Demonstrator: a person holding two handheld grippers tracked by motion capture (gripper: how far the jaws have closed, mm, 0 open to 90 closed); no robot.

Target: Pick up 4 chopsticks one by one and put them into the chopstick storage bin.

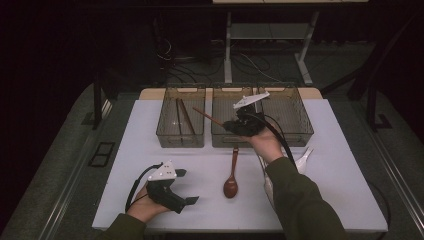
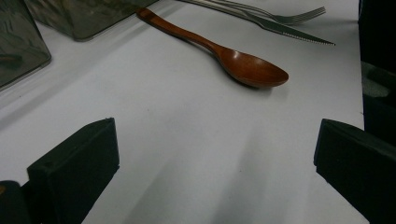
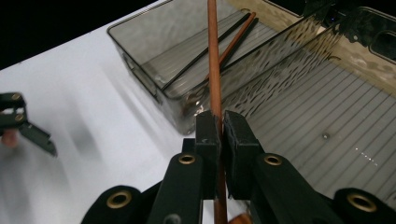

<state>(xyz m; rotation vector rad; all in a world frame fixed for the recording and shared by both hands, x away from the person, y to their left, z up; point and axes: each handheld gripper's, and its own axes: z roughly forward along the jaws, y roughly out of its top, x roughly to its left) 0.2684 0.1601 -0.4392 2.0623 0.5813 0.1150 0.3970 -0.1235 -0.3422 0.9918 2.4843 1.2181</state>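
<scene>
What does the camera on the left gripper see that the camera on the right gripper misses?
The left gripper view alone has the wooden spoon lying on the table, with a knife and a fork beyond it, and its own fingers standing wide apart with nothing between them. The right gripper view alone has a brown chopstick pinched between closed fingers, and two more chopsticks lying in a clear bin. Both share the white table and clear bins.
</scene>
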